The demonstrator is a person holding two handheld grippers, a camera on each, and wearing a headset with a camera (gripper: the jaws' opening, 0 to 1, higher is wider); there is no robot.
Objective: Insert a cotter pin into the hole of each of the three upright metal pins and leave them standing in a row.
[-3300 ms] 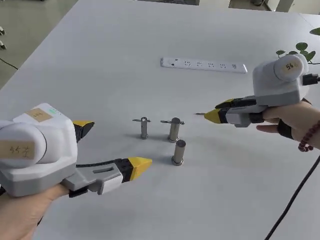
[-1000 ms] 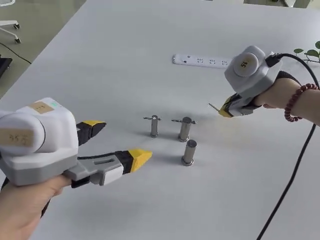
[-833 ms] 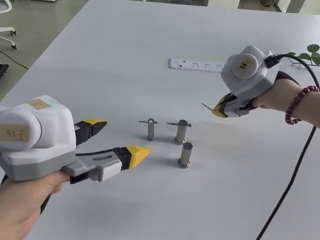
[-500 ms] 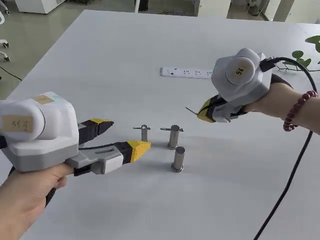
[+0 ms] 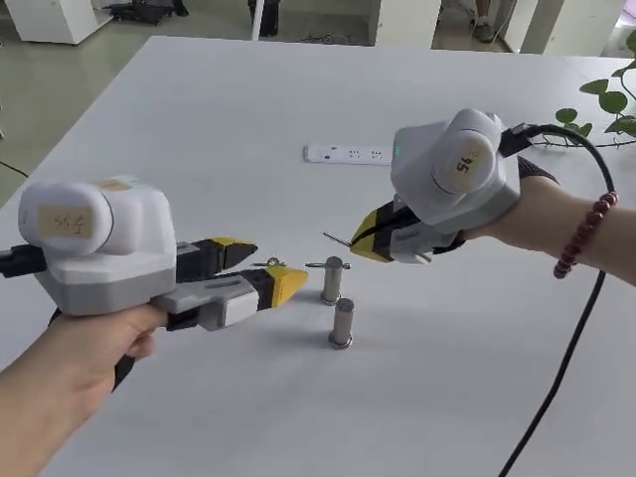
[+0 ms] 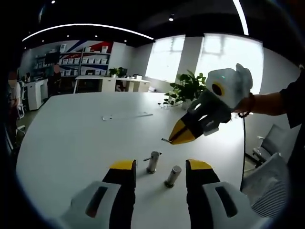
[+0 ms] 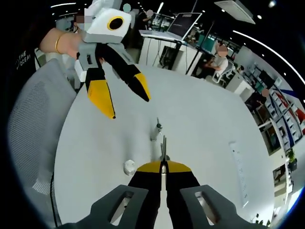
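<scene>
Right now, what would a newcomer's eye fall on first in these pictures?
The right tongs, shut on a thin cotter pin, hover over the white table. Near them the bare metal pin stands nearest the camera, a pinned one just behind it. The left tongs are open at their left.

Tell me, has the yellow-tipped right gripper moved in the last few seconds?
Yes. The right gripper, shut on a thin cotter pin, has come left toward the grey upright metal pins; its tip is now close to the rear middle pin.
</scene>
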